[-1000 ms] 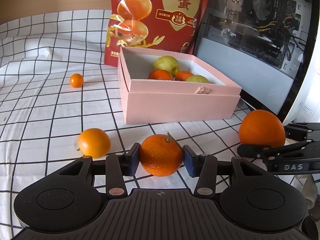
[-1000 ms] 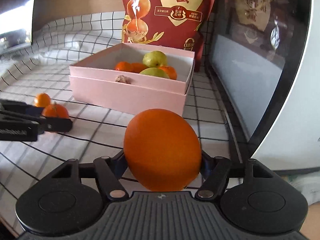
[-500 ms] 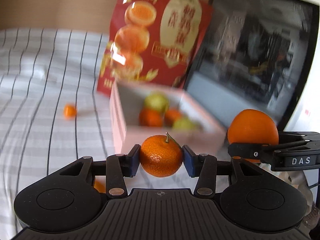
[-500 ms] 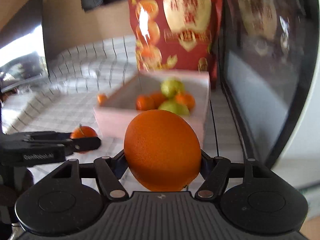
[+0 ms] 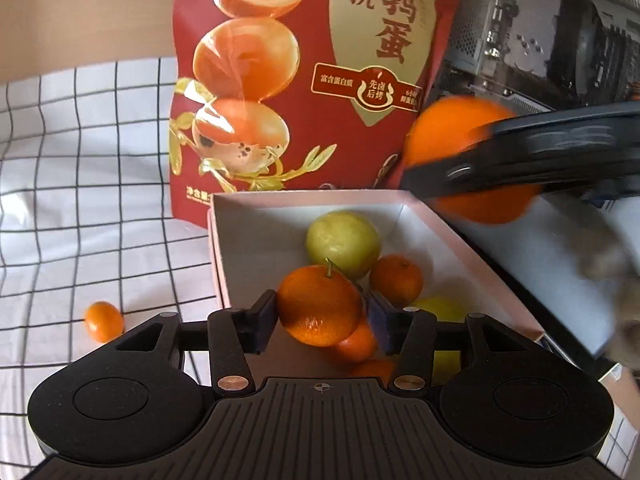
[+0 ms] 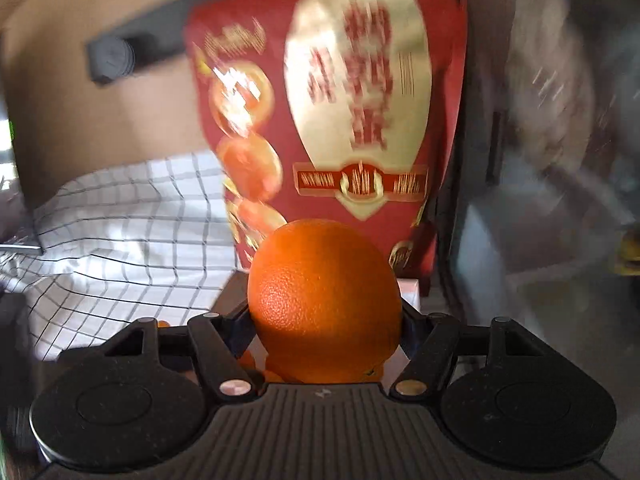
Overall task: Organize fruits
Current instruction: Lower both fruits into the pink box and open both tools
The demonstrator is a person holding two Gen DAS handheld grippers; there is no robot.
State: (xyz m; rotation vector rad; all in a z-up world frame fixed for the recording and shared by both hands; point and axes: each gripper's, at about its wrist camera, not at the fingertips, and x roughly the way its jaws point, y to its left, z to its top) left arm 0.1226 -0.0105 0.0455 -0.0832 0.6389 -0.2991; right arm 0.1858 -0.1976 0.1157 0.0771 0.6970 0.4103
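Observation:
My left gripper (image 5: 322,314) is shut on a small mandarin (image 5: 319,305) with a stem, held above the near end of the open pink box (image 5: 452,240). The box holds a green fruit (image 5: 343,242), a small orange (image 5: 396,279) and more fruit partly hidden under my gripper. My right gripper (image 6: 325,332) is shut on a large orange (image 6: 325,300); in the left wrist view that orange (image 5: 452,136) hangs above the box's far right corner. The right wrist view is blurred.
A red snack bag (image 5: 304,72) stands upright behind the box. A small orange (image 5: 104,321) lies on the checkered cloth (image 5: 80,184) left of the box. An open computer case (image 5: 560,32) stands to the right.
Both grippers have lifted their fruit off the cloth and moved forward over the pink box. The box now lies right below my left gripper.

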